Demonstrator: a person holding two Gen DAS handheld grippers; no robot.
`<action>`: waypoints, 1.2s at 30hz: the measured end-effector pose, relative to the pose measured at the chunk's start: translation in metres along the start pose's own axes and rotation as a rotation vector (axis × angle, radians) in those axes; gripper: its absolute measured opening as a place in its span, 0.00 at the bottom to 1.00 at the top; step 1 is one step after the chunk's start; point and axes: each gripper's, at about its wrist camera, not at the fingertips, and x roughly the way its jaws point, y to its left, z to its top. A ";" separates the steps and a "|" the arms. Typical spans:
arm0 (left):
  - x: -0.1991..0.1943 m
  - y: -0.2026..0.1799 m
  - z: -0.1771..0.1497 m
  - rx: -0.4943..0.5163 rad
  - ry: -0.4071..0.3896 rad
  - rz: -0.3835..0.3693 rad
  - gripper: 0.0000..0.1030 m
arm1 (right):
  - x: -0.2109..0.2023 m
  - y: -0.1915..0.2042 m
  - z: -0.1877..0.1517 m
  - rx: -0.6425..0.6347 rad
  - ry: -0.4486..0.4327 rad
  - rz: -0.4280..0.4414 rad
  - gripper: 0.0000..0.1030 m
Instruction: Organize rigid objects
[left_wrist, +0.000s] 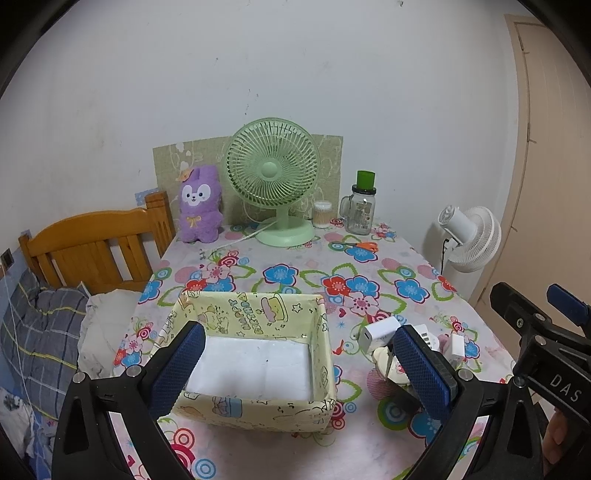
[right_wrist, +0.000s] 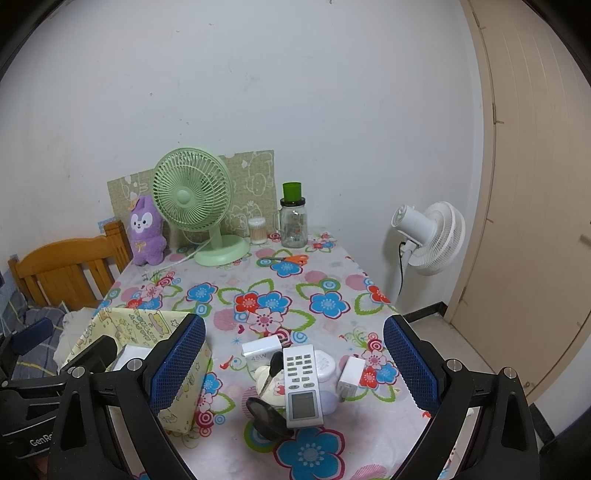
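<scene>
Two tools hover over the flowered desk (right_wrist: 332, 280), both spread wide and gripping nothing. The left tool (left_wrist: 295, 354) hangs above the yellow cartoon box (left_wrist: 255, 404), whose white floor lies bare. Just right of that box sits the clutter under the right tool (right_wrist: 294, 354): a white remote (right_wrist: 301, 384), a 45W charger (right_wrist: 262, 349), a small white plug (right_wrist: 351, 374), a black magnifier (right_wrist: 264, 415). Beyond the box, a green fan (right_wrist: 192, 192).

wall (right_wrist: 258, 74) filling the upper frame | door (right_wrist: 535, 184) standing right | bed frame (left_wrist: 92, 251) sitting left | floor (right_wrist: 476, 354) showing lower right
</scene>
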 end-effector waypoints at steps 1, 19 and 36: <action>0.001 0.000 0.000 -0.001 0.004 -0.003 1.00 | 0.000 0.000 0.000 0.001 -0.001 -0.001 0.96; 0.027 -0.029 -0.007 0.026 0.044 -0.017 0.94 | 0.026 -0.012 -0.004 -0.001 0.031 0.029 0.94; 0.062 -0.072 -0.019 0.055 0.096 -0.024 0.86 | 0.057 -0.047 -0.021 -0.002 0.099 -0.014 0.83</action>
